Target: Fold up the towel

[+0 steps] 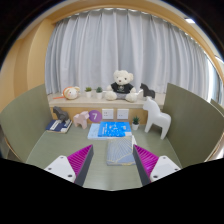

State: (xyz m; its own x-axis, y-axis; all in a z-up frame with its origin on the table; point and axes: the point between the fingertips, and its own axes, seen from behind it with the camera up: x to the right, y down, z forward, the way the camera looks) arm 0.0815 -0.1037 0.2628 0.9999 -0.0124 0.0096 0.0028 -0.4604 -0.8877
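The gripper (pixel 112 160) hovers with jaws wide and empty, lined up on the pale blue towel (pixel 119 152) lying flat on the surface (pixel 60 145) just ahead, ready for folding.

The green table (pixel 60 140) is carrying 1 folded towel (pixel 118 152), lying flat at its centre. 1 white horse figure (pixel 158 117) is standing on it, right of the towel.

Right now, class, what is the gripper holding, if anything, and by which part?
Nothing. The gripper is open, and the folded towel lies on the table between its fingers, ungripped.
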